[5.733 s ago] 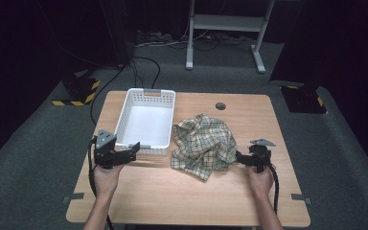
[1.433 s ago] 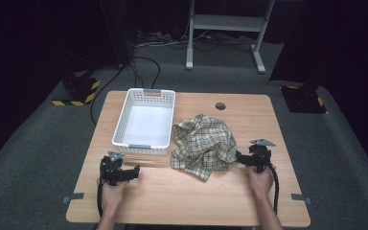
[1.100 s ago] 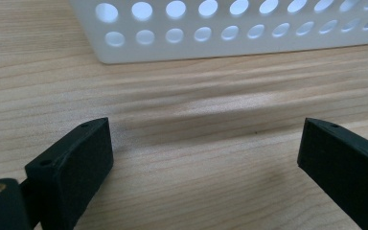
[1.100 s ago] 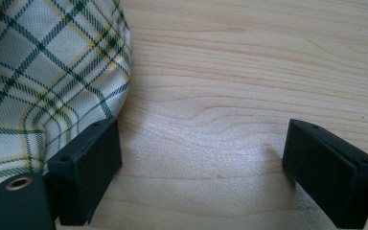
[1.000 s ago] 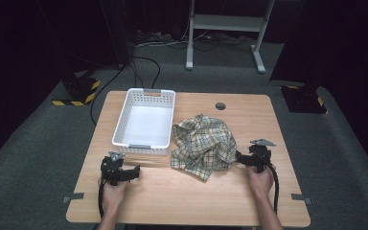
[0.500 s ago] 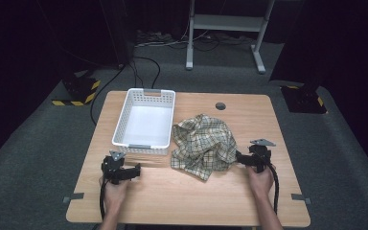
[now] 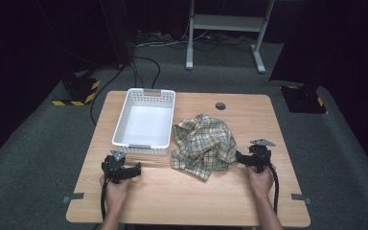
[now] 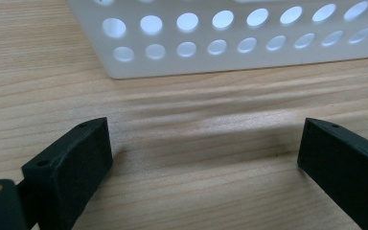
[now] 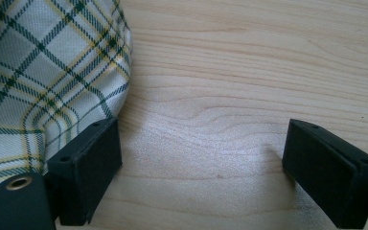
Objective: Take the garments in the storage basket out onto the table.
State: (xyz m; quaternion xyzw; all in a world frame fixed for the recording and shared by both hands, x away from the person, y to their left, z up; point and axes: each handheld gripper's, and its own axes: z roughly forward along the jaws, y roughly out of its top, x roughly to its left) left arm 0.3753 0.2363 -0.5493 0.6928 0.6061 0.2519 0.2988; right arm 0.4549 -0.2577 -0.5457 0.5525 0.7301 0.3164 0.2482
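A crumpled plaid cloth (image 7: 203,143), cream with green and yellow lines, lies mid-table. To its left stands an empty white perforated basket (image 7: 144,120). My left gripper (image 7: 135,172) rests on the wood just in front of the basket's near wall (image 8: 230,43), jaws wide apart with only bare wood between them (image 8: 206,158). My right gripper (image 7: 238,157) sits at the cloth's right edge, open; its left jaw touches the cloth's hem (image 9: 43,81) and bare wood (image 9: 206,158) lies between the jaws.
The wooden table (image 7: 191,201) has a round cable hole (image 7: 220,106) near its far edge. Beyond it are a dark floor, cables and a white metal stand (image 7: 225,28).
The left gripper has come down from beside the basket's left front corner to the table in front of it, then crept slightly right. The right gripper has held still.
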